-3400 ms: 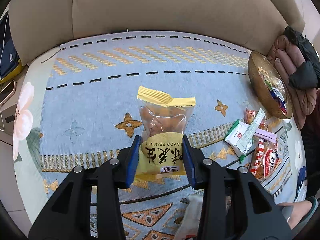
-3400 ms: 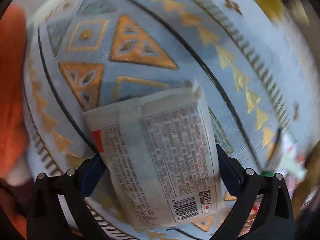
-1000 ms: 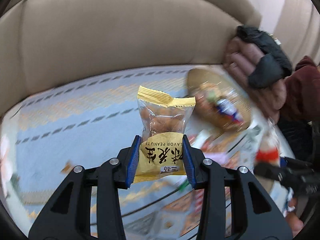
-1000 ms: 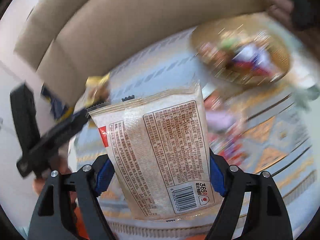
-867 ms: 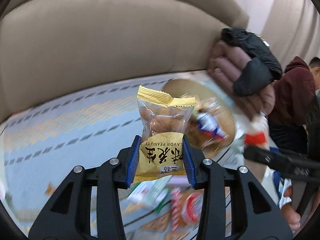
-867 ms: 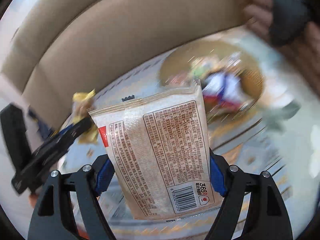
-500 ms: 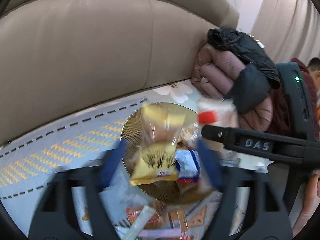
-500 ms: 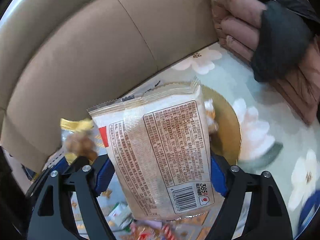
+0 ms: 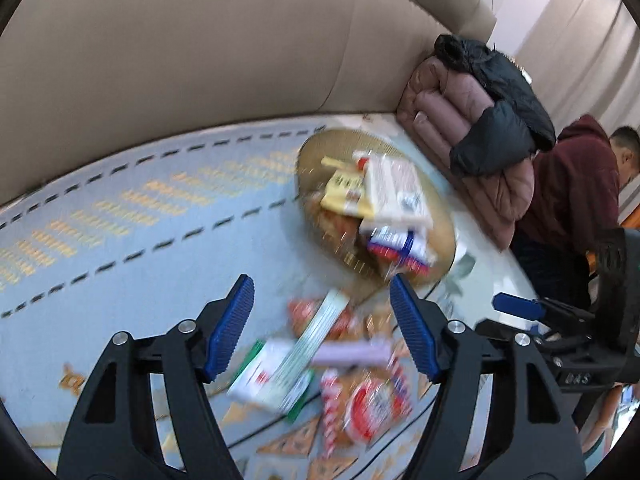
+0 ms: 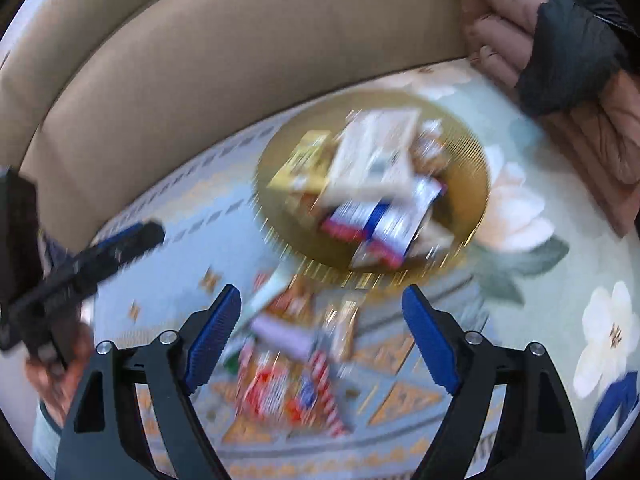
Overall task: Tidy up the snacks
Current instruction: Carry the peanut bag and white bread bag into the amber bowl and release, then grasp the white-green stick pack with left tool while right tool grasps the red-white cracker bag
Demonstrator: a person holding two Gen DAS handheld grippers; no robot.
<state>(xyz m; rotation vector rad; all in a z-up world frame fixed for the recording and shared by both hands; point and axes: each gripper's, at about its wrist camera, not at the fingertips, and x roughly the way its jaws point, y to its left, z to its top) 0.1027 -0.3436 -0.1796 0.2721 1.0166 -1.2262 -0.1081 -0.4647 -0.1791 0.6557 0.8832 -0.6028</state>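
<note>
A golden bowl (image 9: 320, 148) (image 10: 468, 184) sits on the blue patterned blanket near the sofa back. In it lie the yellow peanut packet (image 9: 344, 196) (image 10: 304, 164), the large white packet (image 9: 394, 192) (image 10: 376, 152) and a blue-and-red packet (image 10: 380, 220). My left gripper (image 9: 322, 326) hovers short of the bowl; its jaws are closing with nothing between them. My right gripper (image 10: 322, 340) stands open and empty, also short of the bowl. Loose snacks (image 9: 320, 360) (image 10: 288, 376) lie on the blanket under both grippers.
The beige sofa back (image 9: 200, 60) rises behind the bowl. Folded pink and black jackets (image 9: 480, 120) are stacked to the bowl's right. A person in a maroon hoodie (image 9: 572, 184) stands at the far right. The picture is blurred by motion.
Both grippers let go of their packets, which now lie in the golden bowl. Both jaws stand open and have drawn back from the bowl toward the loose snacks.
</note>
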